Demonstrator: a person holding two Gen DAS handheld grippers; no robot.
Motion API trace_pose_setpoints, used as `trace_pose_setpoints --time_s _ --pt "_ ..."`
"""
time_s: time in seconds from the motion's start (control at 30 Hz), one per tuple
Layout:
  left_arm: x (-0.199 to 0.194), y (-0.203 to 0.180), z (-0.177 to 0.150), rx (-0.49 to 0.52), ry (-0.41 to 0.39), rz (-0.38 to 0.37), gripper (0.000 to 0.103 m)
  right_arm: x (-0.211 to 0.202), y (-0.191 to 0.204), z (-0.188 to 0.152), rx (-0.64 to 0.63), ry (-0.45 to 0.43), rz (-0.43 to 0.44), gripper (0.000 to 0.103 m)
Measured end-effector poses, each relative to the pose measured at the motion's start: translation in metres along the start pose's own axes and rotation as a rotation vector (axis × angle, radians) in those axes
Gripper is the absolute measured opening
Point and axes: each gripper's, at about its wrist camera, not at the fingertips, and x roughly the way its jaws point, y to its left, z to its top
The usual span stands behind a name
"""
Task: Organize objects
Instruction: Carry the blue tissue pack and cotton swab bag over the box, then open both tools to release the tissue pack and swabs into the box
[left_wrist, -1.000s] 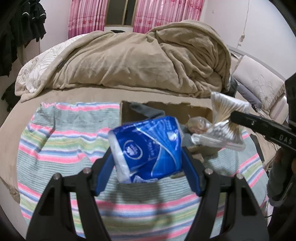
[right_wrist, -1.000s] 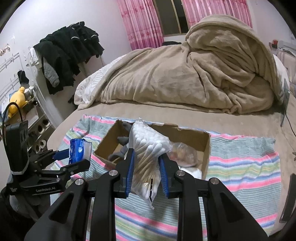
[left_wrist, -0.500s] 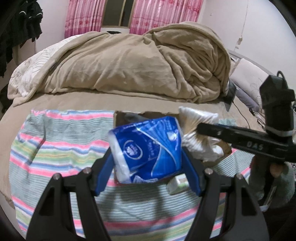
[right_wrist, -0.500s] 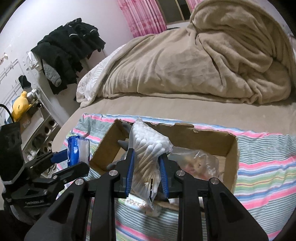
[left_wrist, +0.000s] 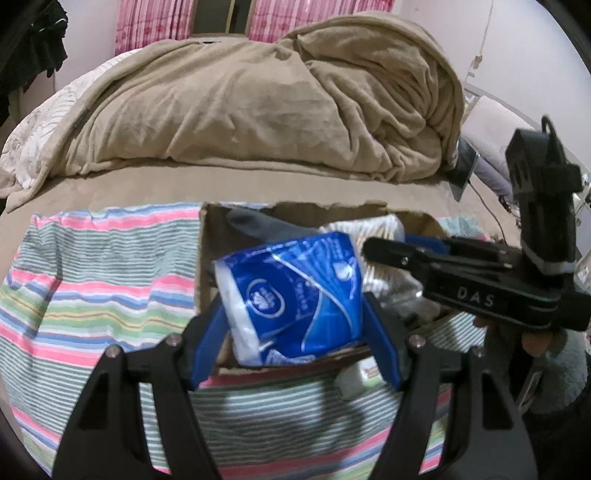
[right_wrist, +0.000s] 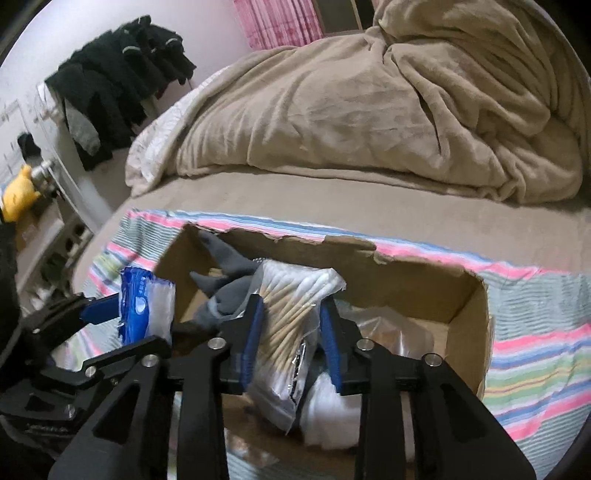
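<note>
Left gripper (left_wrist: 295, 317) pinching tissue pack (left_wrist: 291, 295), right gripper (right_wrist: 291, 339) pinching swab bag (right_wrist: 291, 325), both held over open box (right_wrist: 469, 332) on striped cloth (left_wrist: 92, 280) on bed.

Bed (left_wrist: 229, 184), tan duvet (left_wrist: 280, 107), pink curtains (left_wrist: 144, 26)

Glossy plastic, matt card, soft cloth

Tissue pack (left_wrist: 291, 291): shiny blue plastic film. Cotton swab bag (right_wrist: 295, 317): clear crinkled plastic over wooden sticks. Cardboard box (right_wrist: 476, 332): matt, rough torn edges. Striped cloth (left_wrist: 96, 280): woven. Blanket (left_wrist: 258, 99): plush fleece.
</note>
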Motion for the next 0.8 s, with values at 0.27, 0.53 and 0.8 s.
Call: trace_pose_setpoints --time_s 0.27,0.53,0.8 --pt "0.015 0.0 -0.002 -0.004 0.049 -0.005 0.073 -0.001 0.001 -0.001 -0.052 -0.023 -0.088 0.057" --pt "0.01 0.001 -0.001 -0.017 0.056 -0.011 0.078 -0.018 0.01 -0.005 -0.114 -0.072 -0.101 0.043" --pt "-0.01 0.009 0.001 -0.023 0.019 0.006 0.08 0.004 0.018 -0.007 -0.123 -0.017 -0.063 0.042"
